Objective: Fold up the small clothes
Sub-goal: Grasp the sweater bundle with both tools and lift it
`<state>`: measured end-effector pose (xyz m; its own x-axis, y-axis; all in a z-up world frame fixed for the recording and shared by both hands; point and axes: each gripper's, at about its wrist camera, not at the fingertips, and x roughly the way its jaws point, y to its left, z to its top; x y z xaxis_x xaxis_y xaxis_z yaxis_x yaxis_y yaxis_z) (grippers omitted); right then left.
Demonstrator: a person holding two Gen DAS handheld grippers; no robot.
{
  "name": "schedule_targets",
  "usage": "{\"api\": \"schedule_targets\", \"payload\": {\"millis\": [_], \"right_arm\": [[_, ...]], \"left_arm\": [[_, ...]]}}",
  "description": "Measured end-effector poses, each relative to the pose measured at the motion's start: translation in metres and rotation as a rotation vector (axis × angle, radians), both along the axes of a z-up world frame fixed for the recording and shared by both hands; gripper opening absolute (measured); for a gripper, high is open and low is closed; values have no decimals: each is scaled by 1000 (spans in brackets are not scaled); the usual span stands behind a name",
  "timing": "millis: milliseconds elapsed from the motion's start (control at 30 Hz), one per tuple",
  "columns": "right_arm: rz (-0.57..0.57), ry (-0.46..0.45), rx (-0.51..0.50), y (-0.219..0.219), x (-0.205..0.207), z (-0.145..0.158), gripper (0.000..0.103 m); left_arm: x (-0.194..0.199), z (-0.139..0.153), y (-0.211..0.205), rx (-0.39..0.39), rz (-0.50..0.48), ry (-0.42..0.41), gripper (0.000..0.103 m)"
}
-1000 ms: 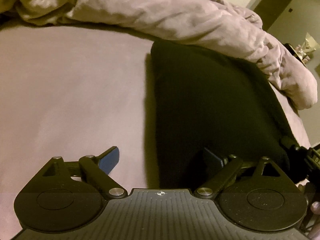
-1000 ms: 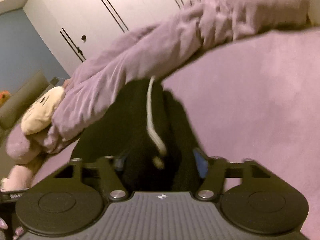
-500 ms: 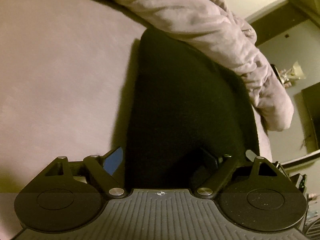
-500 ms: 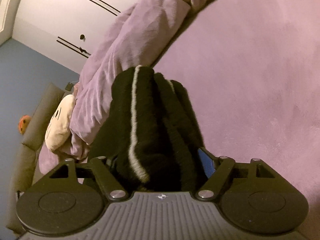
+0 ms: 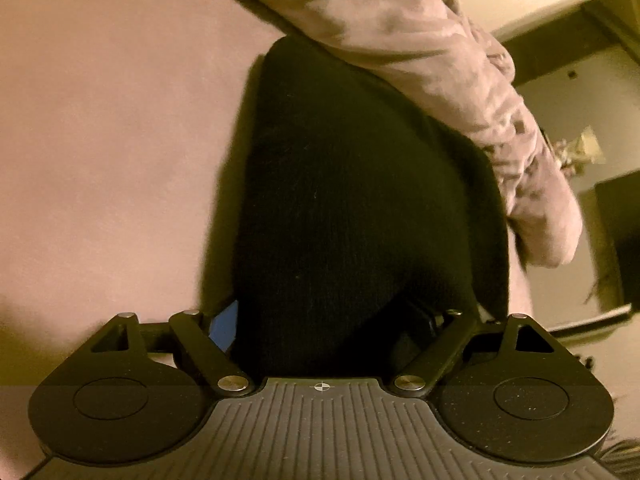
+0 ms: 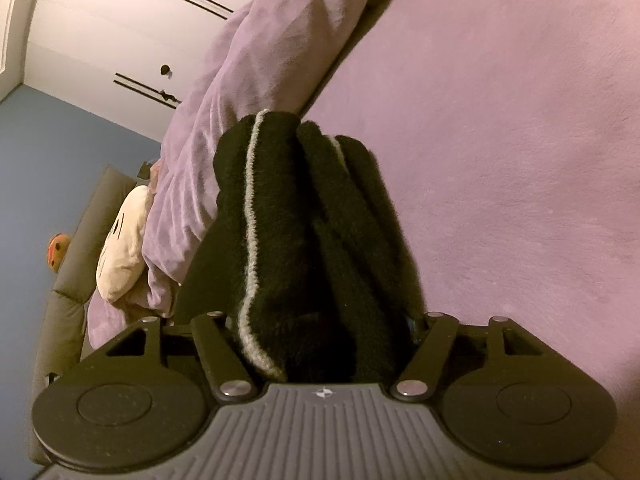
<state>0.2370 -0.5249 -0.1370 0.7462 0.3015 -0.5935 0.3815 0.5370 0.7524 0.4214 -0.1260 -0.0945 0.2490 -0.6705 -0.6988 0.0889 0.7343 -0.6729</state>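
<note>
Black garment [image 5: 352, 200] with a grey stripe [image 6: 250, 220] is bunched on the bed [image 6: 520, 140], just beside the rumpled purple duvet [image 6: 256, 80]. Left tongs [image 5: 324, 324] and right tongs [image 6: 320, 328] each clamp its near edge. Plush toy [image 6: 122, 248] far left.

Black garment [image 6: 304, 240] hides the right claw [image 6: 320, 328] fingertips — grip unseen.
</note>
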Motion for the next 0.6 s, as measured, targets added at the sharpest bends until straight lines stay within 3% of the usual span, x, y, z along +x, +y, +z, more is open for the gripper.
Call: {"api": "schedule_targets", "payload": {"millis": [167,267,333,400,467,533,600], "right_arm": [[16,-19,18,5,-3,2,54],[29,-32,16,9,-4,4,53],[23,-23,25,7,-2,2,55],[24,-13,45,4,2,-2,63],[35,-6,56,4,8,-4,67],[47,0,54,4,13,-5,69],[52,-3,29,6,14,-4,65]], "left_arm": [[-2,5,-1,9,-29,-41,72],[-3,8,-1,16,-39,-63,69],[-3,5,-1,20,-46,-78,74],[0,1,-2,35,-33,-75,91],[4,-5,0,10,-18,-45,93],[9,-11,-1,-24,1,-8,90],[7,-6,-4,-18,-2,-39,76]]}}
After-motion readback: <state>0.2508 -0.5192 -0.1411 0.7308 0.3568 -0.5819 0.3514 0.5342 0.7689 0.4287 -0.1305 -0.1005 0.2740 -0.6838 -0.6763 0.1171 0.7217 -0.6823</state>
